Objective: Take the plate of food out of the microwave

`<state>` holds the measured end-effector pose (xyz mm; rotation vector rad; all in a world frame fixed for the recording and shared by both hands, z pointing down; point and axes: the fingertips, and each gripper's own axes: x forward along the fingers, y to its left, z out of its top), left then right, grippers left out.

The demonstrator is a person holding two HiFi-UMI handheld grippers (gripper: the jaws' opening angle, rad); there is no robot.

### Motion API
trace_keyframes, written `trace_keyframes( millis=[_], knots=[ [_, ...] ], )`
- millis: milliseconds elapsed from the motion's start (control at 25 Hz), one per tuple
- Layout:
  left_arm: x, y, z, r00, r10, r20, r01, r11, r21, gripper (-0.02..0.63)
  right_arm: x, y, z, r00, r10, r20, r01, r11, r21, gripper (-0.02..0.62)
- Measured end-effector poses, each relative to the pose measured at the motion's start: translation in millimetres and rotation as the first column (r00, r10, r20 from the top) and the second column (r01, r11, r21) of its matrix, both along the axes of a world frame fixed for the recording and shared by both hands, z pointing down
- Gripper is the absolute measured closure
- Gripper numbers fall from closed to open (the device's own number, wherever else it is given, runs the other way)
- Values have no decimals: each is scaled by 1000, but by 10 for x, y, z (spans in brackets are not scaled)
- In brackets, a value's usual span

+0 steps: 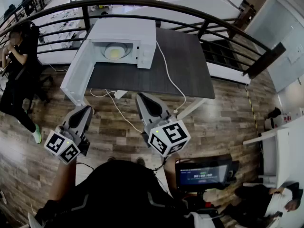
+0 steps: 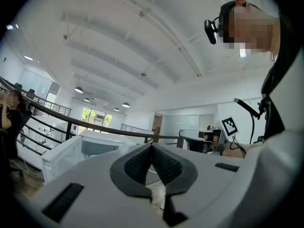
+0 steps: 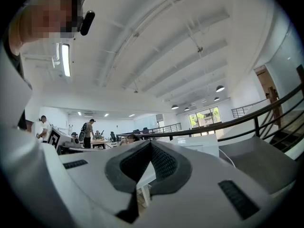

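Note:
A white microwave (image 1: 124,41) stands on the dark table (image 1: 185,65) with its door (image 1: 78,75) swung open to the left. Inside it sits a plate of yellow food (image 1: 115,52). My left gripper (image 1: 87,108) and right gripper (image 1: 141,97) hover side by side before the table's near edge, well short of the microwave. Both are shut and hold nothing. In the left gripper view the jaws (image 2: 152,146) meet at their tips, with the microwave (image 2: 90,148) ahead on the left. In the right gripper view the jaws (image 3: 151,144) likewise meet, with the microwave (image 3: 202,144) beyond.
A white cable (image 1: 168,77) runs from the microwave over the table's front edge to the wooden floor. A black railing (image 1: 199,18) curves behind the table. A person (image 1: 16,75) stands at the left. A lit screen (image 1: 203,174) sits low on the right.

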<state>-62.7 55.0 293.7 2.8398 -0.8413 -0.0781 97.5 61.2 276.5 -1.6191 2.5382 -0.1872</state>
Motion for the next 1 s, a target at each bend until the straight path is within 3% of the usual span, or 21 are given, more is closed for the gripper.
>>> trace_keyframes(
  millis=[320,520,680,1000],
  knots=[
    [33,62,11,1000,-3,6,3,1000,-3,603,51,64,1,1000,18,7,-18,1000,-19,595],
    [27,56,68,1000,-18,15,18,1000,-3,603,55,68,60,999,42,-35,-42,999,-12,595],
    [18,28,72,1000,-21,4,21,1000,-3,603,82,57,66,999,46,9,-46,999,-22,595],
    [-14,36,14,999,-34,9,34,999,12,603,83,67,11,999,52,14,-52,998,-22,595]
  ],
)
